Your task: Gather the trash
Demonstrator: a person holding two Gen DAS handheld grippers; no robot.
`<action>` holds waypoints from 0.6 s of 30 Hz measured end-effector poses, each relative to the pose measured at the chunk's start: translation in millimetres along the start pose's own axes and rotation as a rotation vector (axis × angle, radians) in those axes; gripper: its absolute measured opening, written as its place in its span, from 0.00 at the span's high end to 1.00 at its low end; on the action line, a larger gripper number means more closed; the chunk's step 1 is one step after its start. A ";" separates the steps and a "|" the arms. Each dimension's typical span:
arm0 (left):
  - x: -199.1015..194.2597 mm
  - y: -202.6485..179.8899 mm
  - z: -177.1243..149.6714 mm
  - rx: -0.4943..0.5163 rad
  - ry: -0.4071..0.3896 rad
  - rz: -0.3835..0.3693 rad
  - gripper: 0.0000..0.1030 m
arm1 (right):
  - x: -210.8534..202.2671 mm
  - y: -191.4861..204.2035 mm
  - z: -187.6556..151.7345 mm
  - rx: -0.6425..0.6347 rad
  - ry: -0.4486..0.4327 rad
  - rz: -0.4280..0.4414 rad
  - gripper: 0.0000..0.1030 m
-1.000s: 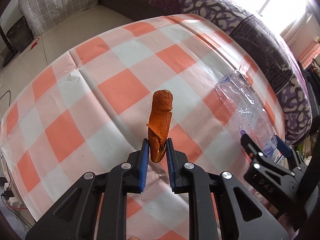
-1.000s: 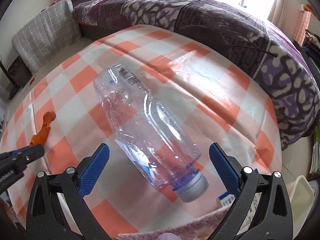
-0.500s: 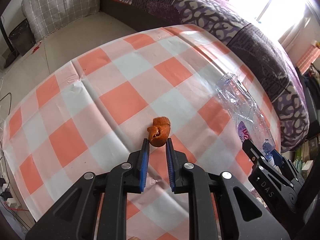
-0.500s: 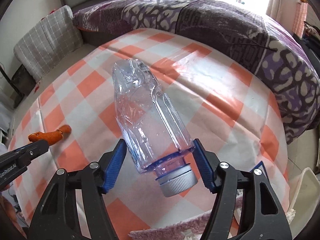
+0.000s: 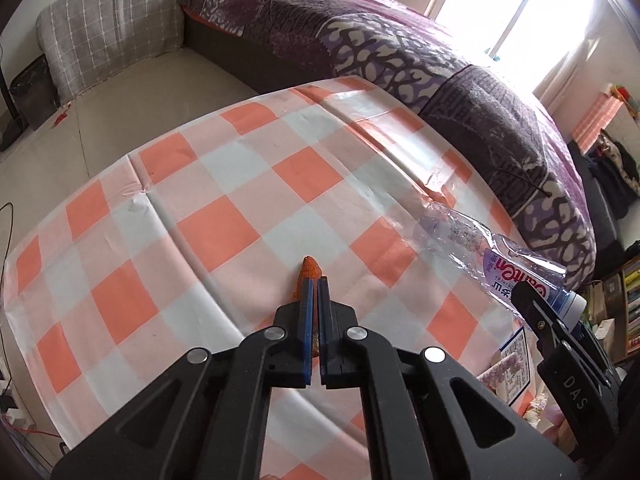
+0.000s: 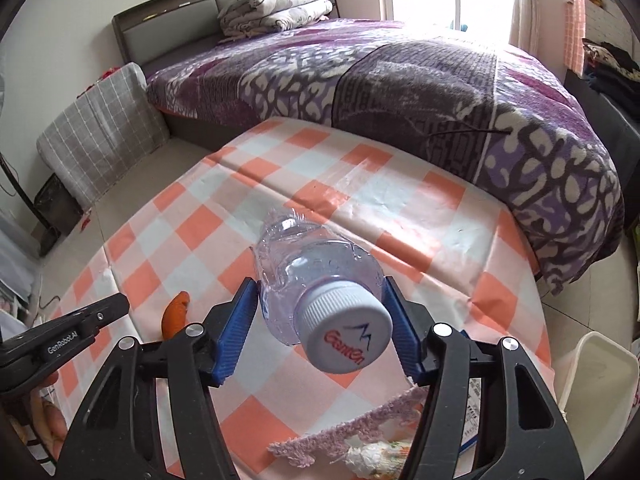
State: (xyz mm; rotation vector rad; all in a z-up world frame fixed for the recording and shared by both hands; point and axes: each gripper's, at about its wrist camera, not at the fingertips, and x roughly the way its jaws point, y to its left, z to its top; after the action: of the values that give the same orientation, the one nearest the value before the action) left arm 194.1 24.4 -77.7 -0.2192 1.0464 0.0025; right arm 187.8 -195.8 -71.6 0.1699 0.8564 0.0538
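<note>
Clearly "Ganten" on bottle cap [image 6: 347, 338]

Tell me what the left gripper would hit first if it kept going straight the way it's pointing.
Probably the checked tablecloth just past the orange peel that the left gripper holds; nothing else lies ahead, though depth is unclear.

There are 2 grippers: the left gripper [image 5: 313, 286] and the right gripper [image 6: 322, 308]. Trash pieces number 2: 1 orange peel [image 5: 311, 269] and 1 crushed plastic bottle [image 6: 320, 276] with 1 white cap [image 6: 345, 330]. There is 1 checkered tablecloth [image 5: 224, 216], 1 bed [image 6: 420, 76], 1 grey plaid cushion [image 6: 100, 148], 1 white bin [image 6: 596, 376] and 1 stack of folded bedding [image 6: 276, 6].
</note>
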 end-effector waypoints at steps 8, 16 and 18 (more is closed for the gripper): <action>36.6 7.7 -6.6 -0.011 0.111 0.030 0.41 | -2.3 -10.5 -3.5 0.040 0.027 0.015 0.43; 72.2 2.2 -11.3 0.026 0.162 0.080 0.51 | 11.0 -10.2 -7.9 0.050 0.067 0.023 0.43; 74.0 -0.2 -14.0 0.059 0.139 0.141 0.67 | 11.0 -10.0 -7.9 0.049 0.063 0.023 0.43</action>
State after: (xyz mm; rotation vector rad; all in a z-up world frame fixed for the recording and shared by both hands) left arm 219.3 14.1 -148.0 -0.0924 1.1970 0.0841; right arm 188.8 -203.3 -86.5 0.2254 0.9189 0.0598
